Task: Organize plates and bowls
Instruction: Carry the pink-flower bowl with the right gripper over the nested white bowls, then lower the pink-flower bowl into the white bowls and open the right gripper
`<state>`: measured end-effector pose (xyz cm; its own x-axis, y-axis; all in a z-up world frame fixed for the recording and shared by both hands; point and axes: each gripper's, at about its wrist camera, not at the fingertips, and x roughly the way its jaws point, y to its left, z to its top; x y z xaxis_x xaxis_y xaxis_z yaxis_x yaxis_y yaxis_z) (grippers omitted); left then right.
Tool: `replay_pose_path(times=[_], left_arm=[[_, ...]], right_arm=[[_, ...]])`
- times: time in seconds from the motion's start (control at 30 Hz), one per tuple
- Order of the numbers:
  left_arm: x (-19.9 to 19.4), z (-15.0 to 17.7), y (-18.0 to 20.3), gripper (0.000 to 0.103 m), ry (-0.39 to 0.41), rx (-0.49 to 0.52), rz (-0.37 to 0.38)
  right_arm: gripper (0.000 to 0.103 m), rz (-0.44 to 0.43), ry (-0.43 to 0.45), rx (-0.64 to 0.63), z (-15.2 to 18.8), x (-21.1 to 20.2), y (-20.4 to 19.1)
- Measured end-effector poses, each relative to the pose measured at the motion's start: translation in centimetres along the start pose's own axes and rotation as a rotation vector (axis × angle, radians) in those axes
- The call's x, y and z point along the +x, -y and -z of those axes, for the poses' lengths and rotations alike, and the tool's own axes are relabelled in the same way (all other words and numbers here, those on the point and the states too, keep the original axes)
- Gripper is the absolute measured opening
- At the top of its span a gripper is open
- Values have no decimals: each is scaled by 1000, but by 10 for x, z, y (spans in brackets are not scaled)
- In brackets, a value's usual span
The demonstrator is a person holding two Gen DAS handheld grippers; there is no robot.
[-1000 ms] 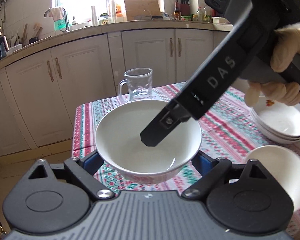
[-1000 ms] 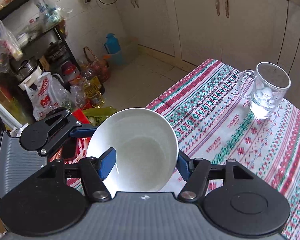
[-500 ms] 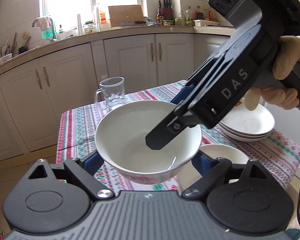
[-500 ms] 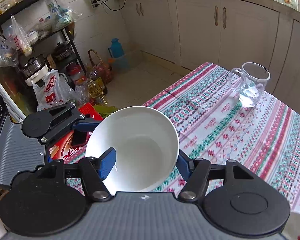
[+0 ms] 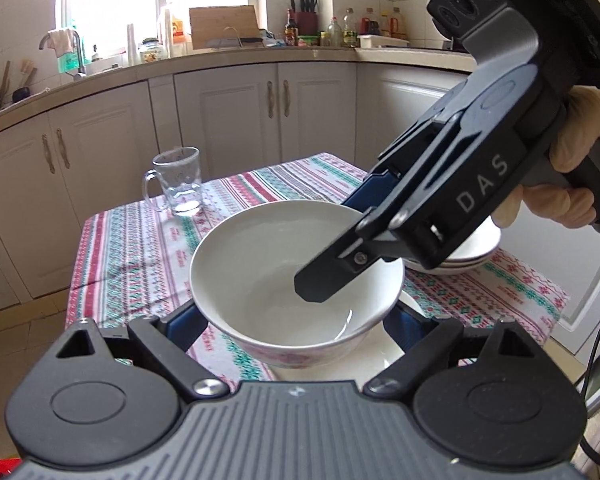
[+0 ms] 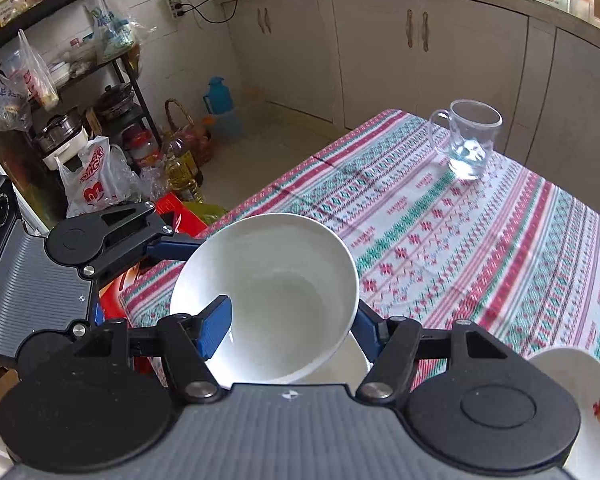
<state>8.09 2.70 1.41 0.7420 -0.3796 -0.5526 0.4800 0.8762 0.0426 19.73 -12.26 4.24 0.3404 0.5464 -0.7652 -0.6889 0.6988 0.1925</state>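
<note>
A white bowl (image 5: 260, 280) with a pink pattern outside hangs above the table, held by both grippers. My left gripper (image 5: 296, 322) is shut on it, its blue pads pressed against the outer wall on either side. My right gripper (image 6: 290, 328) is shut on the same bowl (image 6: 284, 280), with one blue finger (image 6: 216, 326) inside it and the other outside the wall. Directly below it sits a second white bowl (image 5: 356, 360), mostly hidden. A stack of shallow white dishes (image 5: 476, 254) rests on the table to the right.
A glass mug (image 5: 178, 182) stands on the far corner of the patterned tablecloth (image 5: 132, 256). A flower-printed dish (image 6: 592, 404) lies near the right gripper. Beyond the table's left edge are a red box (image 6: 176, 210), bags and bottles on the floor. A gloved hand (image 5: 580, 152) holds the right gripper.
Both grippers carried the bowl to the right across the table. It now hangs over the second bowl, which stood off to its right before. The mug has fallen back to the left.
</note>
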Motion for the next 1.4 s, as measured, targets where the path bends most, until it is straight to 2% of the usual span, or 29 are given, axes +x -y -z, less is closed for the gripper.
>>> replay_pose_path(times=[0.63, 1.0, 1.4], left_arm=[[14, 10, 13, 93, -76, -15, 55], [19, 8, 7, 93, -98, -46, 84], [23, 9, 2, 95, -97, -35, 114]], right_arm=[[70, 4, -33, 31, 30, 4, 9], [70, -1, -39, 39, 33, 8, 12], [71, 8, -36, 31, 36, 8, 13]])
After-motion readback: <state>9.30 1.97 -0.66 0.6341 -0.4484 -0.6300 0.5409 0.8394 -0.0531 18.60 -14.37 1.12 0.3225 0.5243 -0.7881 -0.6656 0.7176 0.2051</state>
